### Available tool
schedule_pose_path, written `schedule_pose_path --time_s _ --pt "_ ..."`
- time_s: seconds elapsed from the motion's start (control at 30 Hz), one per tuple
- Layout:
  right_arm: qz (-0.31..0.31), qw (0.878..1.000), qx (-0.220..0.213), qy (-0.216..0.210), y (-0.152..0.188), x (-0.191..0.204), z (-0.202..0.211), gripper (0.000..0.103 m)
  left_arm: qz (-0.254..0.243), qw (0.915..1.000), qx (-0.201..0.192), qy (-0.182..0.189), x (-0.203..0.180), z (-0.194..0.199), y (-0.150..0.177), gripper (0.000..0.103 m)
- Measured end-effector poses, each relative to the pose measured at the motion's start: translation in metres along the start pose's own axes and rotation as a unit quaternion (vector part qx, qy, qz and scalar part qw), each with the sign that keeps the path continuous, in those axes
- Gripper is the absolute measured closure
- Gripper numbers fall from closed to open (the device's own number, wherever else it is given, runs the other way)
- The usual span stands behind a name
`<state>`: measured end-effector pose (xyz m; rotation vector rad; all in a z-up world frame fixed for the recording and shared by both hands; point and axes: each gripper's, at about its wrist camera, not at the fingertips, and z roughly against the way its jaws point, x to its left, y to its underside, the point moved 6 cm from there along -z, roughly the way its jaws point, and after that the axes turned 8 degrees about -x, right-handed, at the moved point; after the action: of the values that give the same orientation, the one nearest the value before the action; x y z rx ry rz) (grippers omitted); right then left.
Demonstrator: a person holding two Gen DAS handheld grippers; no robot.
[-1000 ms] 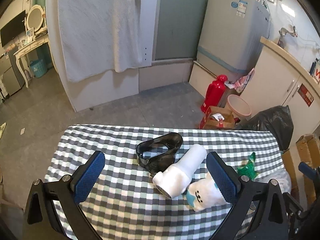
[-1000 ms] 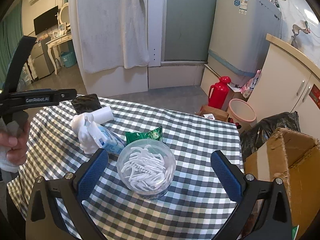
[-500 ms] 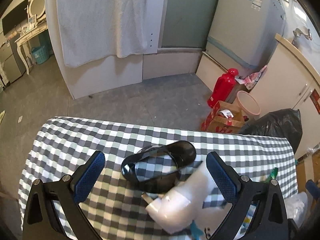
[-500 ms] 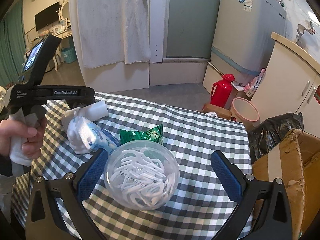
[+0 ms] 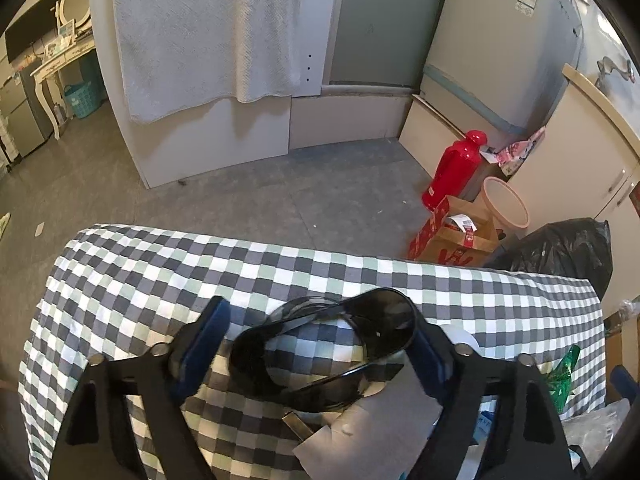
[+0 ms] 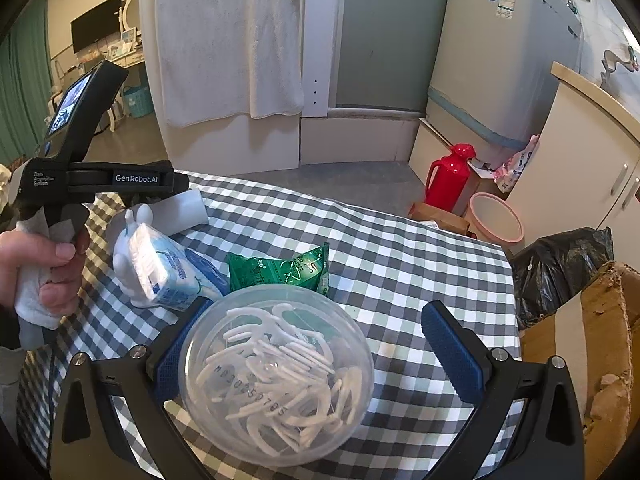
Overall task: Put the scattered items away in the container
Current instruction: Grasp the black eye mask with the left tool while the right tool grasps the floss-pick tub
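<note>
Black sunglasses (image 5: 320, 360) lie on the checked tablecloth (image 5: 160, 272) between the fingers of my left gripper (image 5: 320, 344). Its jaws are closing: the right pad sits against the glasses' right end, while a narrow gap remains at the left pad. A clear round tub of white floss picks (image 6: 276, 384) lies between the fingers of my right gripper (image 6: 316, 340), close to the left pad and well apart from the right one; this gripper is open. A brown cardboard box (image 6: 580, 360) stands off the table's right edge.
On the cloth (image 6: 400, 248) lie a green sachet (image 6: 280, 268), a blue-and-white cotton swab pack (image 6: 160, 276), a white figurine (image 6: 132, 220) and a white cylinder (image 6: 180, 212). A hand (image 6: 40, 264) holds the left tool. A black bag (image 6: 560, 268), red flask (image 6: 448, 176) and pink bin (image 6: 496, 216) stand on the floor.
My left gripper moved forward and down over the sunglasses, and its fingers drew in around them. My right gripper sank towards the floss tub, which now looms larger between its fingers.
</note>
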<state>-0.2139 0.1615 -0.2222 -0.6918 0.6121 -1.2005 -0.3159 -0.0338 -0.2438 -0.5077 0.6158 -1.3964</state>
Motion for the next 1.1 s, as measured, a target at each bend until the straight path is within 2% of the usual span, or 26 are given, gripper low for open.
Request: schedule_pose_path --time_s 0.03,0.23,0.33,0.37,0.4,0.77,1.1 --pt "0.001 1.0 0.001 0.0 0.0 0.001 -0.002 0.0 -0.001 1.0 0.001 0.0 -0.001 0.0 0.001 0.031" --pt "-0.001 1.0 -0.001 -0.002 0.002 0.001 -0.005 0.001 0.007 1.0 0.0 0.007 0.002 0.0 0.001 0.031" --pt "-0.008 1.0 0.001 -0.006 0.004 0.0 -0.006 0.021 0.011 0.9999 -0.003 0.007 0.005 0.002 0.001 0.031" --pt "-0.012 1.0 0.002 -0.014 0.005 0.001 -0.006 0.036 0.011 0.9999 -0.003 0.006 0.006 0.003 0.001 0.031" --pt "-0.017 1.0 0.004 -0.024 0.005 0.002 -0.005 0.04 0.011 0.9999 -0.004 0.006 0.006 0.003 0.001 0.031" --pt "-0.014 1.0 -0.008 -0.024 0.004 0.005 0.016 0.04 0.013 0.9996 -0.024 0.002 0.013 0.029 -0.004 0.032" --pt "-0.015 0.999 -0.033 -0.027 -0.007 0.01 0.054 0.04 0.009 0.9986 -0.053 0.0 0.016 0.076 -0.009 0.032"
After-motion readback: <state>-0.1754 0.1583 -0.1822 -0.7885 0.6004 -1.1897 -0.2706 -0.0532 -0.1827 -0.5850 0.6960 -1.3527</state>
